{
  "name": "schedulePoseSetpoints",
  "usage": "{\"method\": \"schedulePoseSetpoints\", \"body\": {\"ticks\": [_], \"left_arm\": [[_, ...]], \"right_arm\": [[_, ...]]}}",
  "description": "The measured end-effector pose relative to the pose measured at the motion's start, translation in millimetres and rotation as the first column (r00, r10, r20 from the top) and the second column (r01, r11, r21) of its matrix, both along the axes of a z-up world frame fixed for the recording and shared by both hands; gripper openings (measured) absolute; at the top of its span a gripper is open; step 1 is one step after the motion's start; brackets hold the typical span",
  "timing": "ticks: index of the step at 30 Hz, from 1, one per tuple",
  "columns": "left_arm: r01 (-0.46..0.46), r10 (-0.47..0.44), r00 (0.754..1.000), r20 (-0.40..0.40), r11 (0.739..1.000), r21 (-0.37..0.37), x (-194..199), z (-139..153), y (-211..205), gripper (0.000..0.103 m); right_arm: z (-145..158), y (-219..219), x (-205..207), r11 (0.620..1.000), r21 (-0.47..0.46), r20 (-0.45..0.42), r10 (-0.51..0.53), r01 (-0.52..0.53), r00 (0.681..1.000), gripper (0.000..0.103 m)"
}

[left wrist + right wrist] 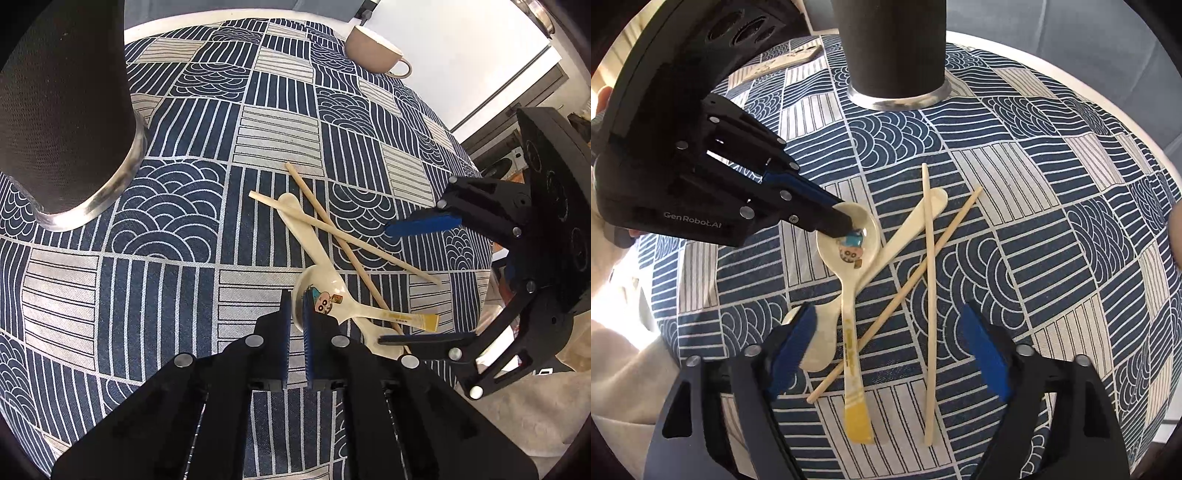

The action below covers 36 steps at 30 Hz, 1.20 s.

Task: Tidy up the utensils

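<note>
Nearest the left wrist camera, the left gripper (295, 310) has its jaws pinched on the rim of the cartoon spoon (849, 254), which lies on the patterned cloth (147, 295) across a plain spoon (908, 225). Right gripper (886, 332) hangs with jaws wide, gripping nothing, over two crossed chopsticks (929, 295); a dark mesh holder (894, 48) stands at the far side.

You are looking at a worktop (461, 44) with a white surface, covered by a navy and cream patchwork-print cloth (177, 236). Bright daylight washes out its far corner, and a grey wall (1052, 22) stands behind it.
</note>
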<state>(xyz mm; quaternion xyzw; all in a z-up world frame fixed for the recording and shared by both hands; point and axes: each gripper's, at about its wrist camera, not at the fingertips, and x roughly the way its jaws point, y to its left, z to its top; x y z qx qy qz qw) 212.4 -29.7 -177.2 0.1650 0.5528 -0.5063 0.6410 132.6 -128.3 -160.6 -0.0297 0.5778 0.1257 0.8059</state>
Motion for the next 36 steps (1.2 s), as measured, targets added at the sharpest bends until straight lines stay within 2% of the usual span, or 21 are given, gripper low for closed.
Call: {"method": "schedulePoseSetpoints", "body": {"ticks": [3,8,10,18,24,36], "left_arm": [[0.013,-0.012,1.000,0.013,1.000,-0.020,-1,9,1,0.006],[0.021,-0.020,0.999,0.032,0.999,-0.048,-2,24,2,0.005],[0.027,-0.024,0.999,0.045,0.998,-0.059,-2,30,2,0.005],[0.023,-0.017,0.997,0.072,0.996,-0.081,-1,46,3,0.005],[0.008,0.003,0.993,0.118,0.995,-0.097,1,60,11,0.005],[-0.093,0.125,0.970,0.209,0.984,-0.155,20,104,46,0.005]], "right_arm": [[1,2,-2,1.000,0.015,0.004,0.006,-0.006,1.000,0.054],[1,7,-4,0.998,0.032,-0.019,0.045,-0.045,0.999,0.015],[1,11,-6,0.998,0.021,-0.016,0.066,-0.065,0.998,0.009],[13,10,-5,0.996,0.063,0.008,0.057,-0.058,0.998,0.008],[24,15,1,0.996,0.047,0.036,0.073,-0.075,0.997,0.008],[59,36,35,0.992,0.005,0.137,0.124,-0.126,0.983,0.009]]}}
